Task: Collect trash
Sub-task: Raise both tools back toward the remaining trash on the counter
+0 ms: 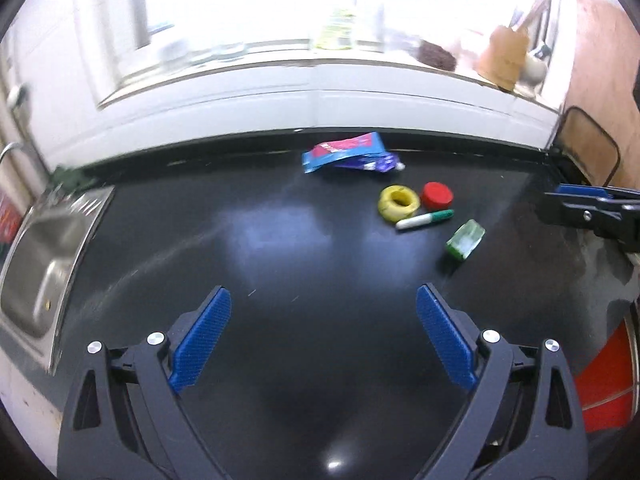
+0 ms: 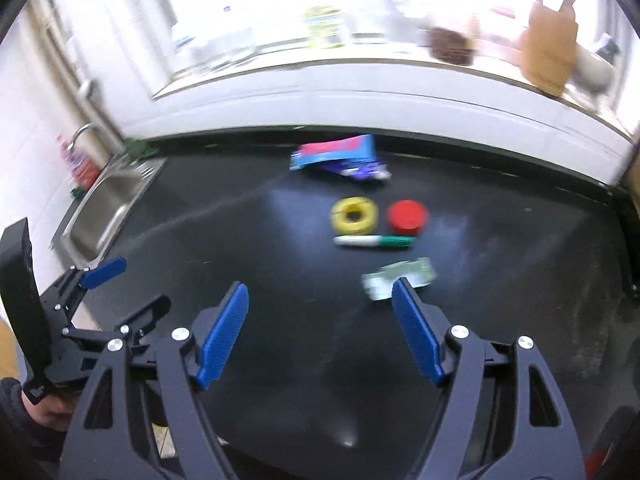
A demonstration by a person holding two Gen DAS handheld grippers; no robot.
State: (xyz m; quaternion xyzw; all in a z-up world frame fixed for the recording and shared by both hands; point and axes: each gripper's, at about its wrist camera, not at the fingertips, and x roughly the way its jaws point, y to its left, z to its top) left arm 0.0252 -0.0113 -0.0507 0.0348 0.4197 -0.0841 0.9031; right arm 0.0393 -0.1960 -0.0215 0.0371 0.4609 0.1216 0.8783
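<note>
On the black counter lie a blue and pink wrapper [image 1: 346, 151] [image 2: 334, 152] with a purple wrapper [image 1: 370, 165] [image 2: 360, 171] under it, a yellow ring of tape [image 1: 399, 202] [image 2: 354, 215], a red cap [image 1: 437, 194] [image 2: 407, 217], a green and white marker [image 1: 425, 220] [image 2: 374, 241] and a crumpled green packet [image 1: 465, 239] [image 2: 400, 277]. My left gripper [image 1: 323, 304] is open and empty, well short of them. My right gripper [image 2: 320, 300] is open and empty, its right finger just in front of the green packet.
A steel sink [image 1: 40, 264] [image 2: 108, 208] is set in the counter at the left. A white backsplash and a window sill with bottles and a wooden block run along the back. Something red [image 1: 604, 384] sits at the lower right. The counter's right edge has a black frame [image 1: 588, 148].
</note>
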